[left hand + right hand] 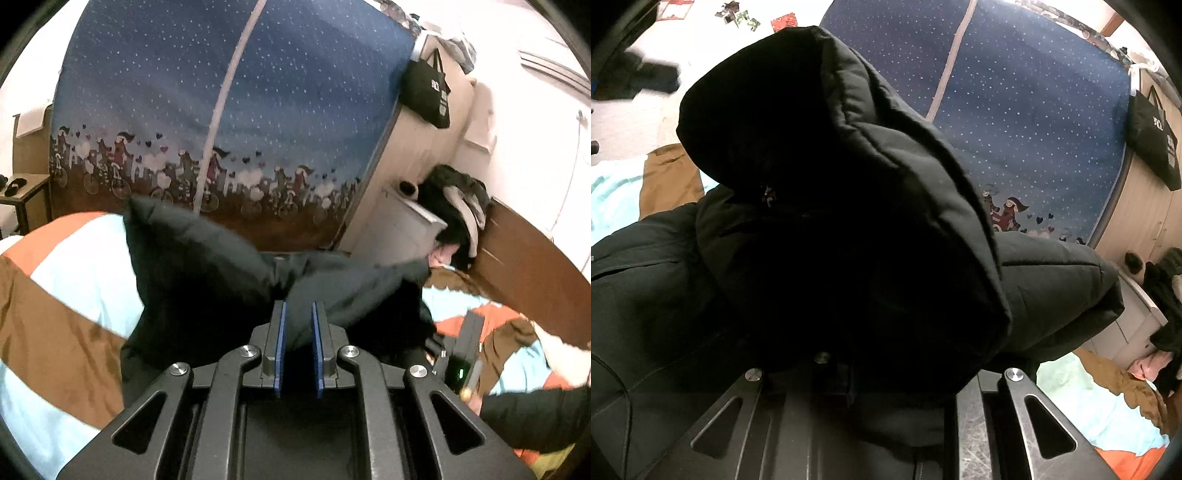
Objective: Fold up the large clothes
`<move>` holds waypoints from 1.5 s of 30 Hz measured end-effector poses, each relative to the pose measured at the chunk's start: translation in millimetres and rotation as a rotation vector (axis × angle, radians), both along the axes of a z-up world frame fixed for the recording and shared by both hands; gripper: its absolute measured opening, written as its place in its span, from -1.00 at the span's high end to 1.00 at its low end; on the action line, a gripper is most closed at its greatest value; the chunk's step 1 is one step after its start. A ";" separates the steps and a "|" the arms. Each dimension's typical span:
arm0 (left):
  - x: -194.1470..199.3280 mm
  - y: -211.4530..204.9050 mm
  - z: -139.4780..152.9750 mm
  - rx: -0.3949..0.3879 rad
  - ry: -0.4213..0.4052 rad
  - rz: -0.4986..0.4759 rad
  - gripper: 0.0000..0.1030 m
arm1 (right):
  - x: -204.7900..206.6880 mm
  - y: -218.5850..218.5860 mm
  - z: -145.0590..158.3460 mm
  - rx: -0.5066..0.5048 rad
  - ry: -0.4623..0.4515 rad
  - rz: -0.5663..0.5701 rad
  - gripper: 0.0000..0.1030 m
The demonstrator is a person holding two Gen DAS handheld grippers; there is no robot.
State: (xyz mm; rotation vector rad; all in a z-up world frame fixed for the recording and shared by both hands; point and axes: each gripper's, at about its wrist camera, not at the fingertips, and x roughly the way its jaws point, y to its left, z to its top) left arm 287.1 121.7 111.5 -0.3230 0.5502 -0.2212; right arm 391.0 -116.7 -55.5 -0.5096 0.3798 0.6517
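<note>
Coat blocks your right view

Ahead of your left claw [299, 325] the coat [207, 258] bunches; striped bedding [74, 280] lies bare to its left.

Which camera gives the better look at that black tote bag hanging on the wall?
The left wrist view: the whole black tote bag and its handles show. In the right wrist view the bag sits squeezed against the right edge.
</note>
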 end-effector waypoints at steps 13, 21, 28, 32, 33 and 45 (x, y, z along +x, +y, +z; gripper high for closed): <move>96.4 -27.3 -56.0 0.022 0.226 -0.112 0.80 | -2.0 -8.3 5.9 0.016 0.053 0.006 0.52; 113.9 -24.0 -92.5 0.032 0.261 -0.112 0.80 | -5.2 -53.2 35.6 0.164 0.171 0.027 -0.01; 115.3 -25.8 -98.8 0.051 0.247 -0.124 0.80 | -2.9 -65.1 75.4 0.245 0.178 0.012 -0.09; 111.2 -33.9 -99.0 0.097 0.239 -0.140 0.80 | 21.9 -37.8 73.6 0.294 0.275 0.016 -0.09; 110.0 -35.6 -100.2 0.107 0.238 -0.142 0.80 | 29.6 -29.5 70.1 0.293 0.298 0.016 -0.09; 112.1 -34.3 -131.6 0.187 0.233 -0.172 0.80 | 76.4 -3.2 6.1 0.219 0.492 -0.076 -0.04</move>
